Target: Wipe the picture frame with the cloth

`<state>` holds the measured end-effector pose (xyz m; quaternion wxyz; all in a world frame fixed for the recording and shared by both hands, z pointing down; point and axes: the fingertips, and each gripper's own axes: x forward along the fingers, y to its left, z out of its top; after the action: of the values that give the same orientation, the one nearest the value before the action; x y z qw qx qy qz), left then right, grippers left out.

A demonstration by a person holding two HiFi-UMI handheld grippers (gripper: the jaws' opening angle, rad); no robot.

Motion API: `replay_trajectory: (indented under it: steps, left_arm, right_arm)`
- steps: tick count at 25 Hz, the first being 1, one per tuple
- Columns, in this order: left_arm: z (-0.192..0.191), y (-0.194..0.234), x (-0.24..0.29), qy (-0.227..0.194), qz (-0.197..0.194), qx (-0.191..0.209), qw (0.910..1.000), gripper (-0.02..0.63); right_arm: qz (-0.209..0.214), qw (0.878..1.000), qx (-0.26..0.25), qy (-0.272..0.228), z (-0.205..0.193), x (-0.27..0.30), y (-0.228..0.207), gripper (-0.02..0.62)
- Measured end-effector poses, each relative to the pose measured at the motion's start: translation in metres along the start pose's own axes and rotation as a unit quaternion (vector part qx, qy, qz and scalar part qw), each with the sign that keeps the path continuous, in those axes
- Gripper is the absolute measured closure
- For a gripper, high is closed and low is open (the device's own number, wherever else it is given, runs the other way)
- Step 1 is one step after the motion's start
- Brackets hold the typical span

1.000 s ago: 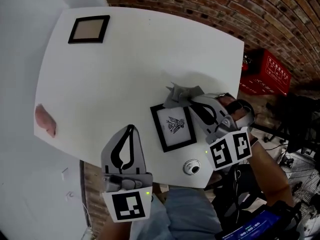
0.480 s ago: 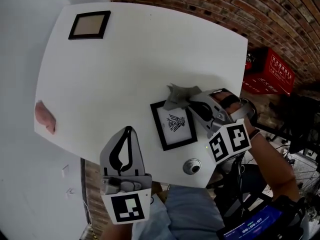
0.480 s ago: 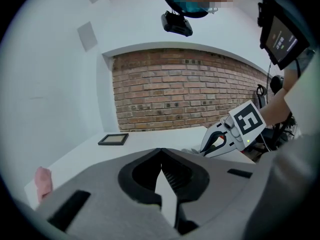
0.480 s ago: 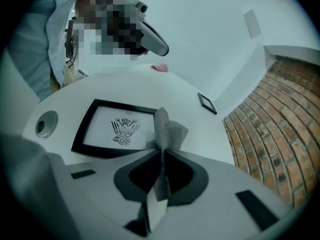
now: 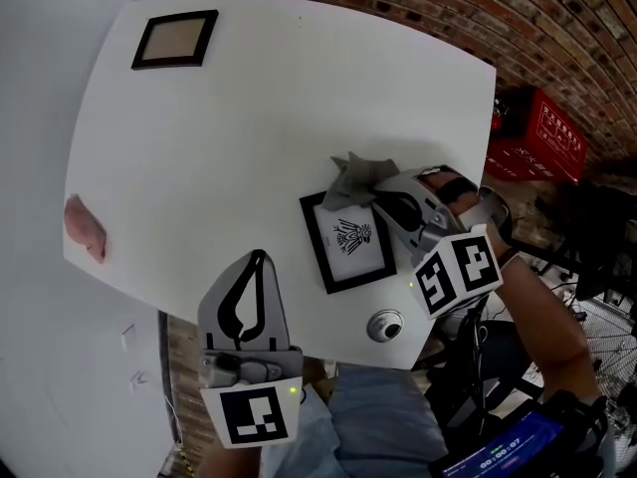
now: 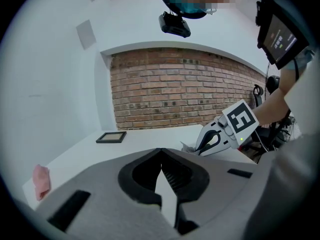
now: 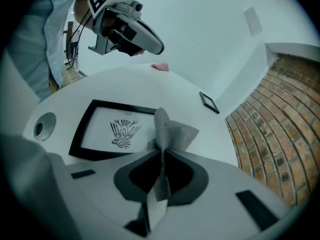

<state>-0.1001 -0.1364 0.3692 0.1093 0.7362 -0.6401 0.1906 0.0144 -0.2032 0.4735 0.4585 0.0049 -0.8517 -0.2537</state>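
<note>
Right gripper, jaws clamped on the grey cloth, at the far corner of the picture frame; left gripper closed, empty, nearby.

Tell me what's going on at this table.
A person is working with two hand-held grippers at a white table. The right gripper is shut on a grey cloth, which lies over the far corner of the black picture frame. The left gripper is shut and empty, held by the table's near edge, away from the frame.
</note>
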Motion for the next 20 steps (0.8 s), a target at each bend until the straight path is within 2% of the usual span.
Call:
replay_trajectory:
  steps: [20]
  left_arm:
    - [-0.006,-0.01,-0.012,-0.007,-0.022,0.007,0.9997,0.597]
  right_arm:
    - [0.008,1.0,0.02,0.011,0.002,-0.016,0.032,0.571]
